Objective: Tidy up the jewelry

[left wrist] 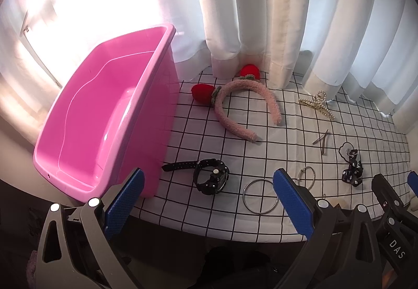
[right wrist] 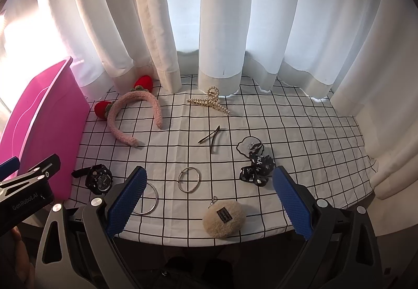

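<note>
A pink bin (left wrist: 104, 116) (right wrist: 49, 126) stands empty at the table's left. On the grid cloth lie a pink fuzzy headband (left wrist: 235, 106) (right wrist: 135, 116) with red strawberries, a pearl hair claw (left wrist: 317, 104) (right wrist: 209, 102), a thin metal clip (left wrist: 322, 140) (right wrist: 211, 140), a black watch (left wrist: 209, 176) (right wrist: 99, 179), two silver bangles (left wrist: 260, 196) (right wrist: 188, 179), a black ribbon bow (left wrist: 351, 171) (right wrist: 257, 167) and a beige fluffy pouch (right wrist: 223, 215). My left gripper (left wrist: 207, 200) is open near the front edge, with the watch between its fingers' lines. My right gripper (right wrist: 209, 200) is open above the pouch.
White curtains (right wrist: 222, 27) hang along the back and right of the table. The table's front edge (right wrist: 183, 243) runs just ahead of both grippers. The left gripper's body (right wrist: 28, 189) shows at the right view's left edge.
</note>
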### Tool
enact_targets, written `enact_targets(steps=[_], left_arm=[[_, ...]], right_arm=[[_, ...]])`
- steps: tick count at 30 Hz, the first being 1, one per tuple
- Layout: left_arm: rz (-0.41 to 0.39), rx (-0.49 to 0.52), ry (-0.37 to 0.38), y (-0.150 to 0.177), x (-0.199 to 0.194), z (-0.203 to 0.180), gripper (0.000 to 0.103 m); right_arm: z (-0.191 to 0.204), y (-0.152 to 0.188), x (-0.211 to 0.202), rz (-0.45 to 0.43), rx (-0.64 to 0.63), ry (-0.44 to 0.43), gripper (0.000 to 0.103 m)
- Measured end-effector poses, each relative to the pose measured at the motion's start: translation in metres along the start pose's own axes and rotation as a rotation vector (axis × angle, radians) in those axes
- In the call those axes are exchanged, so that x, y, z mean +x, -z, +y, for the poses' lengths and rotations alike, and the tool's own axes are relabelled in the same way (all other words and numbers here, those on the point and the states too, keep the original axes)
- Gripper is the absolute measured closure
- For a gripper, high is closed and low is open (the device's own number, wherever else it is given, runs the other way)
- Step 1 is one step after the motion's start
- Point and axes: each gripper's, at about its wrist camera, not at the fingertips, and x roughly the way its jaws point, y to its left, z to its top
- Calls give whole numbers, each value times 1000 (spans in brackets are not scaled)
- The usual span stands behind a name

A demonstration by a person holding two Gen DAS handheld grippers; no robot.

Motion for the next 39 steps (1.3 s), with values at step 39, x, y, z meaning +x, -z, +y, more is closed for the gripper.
enact_targets(steps=[39], left_arm=[[10,-59,35,17,9,23,6]], right_arm=[[-15,10,4,34,28,-49,10]])
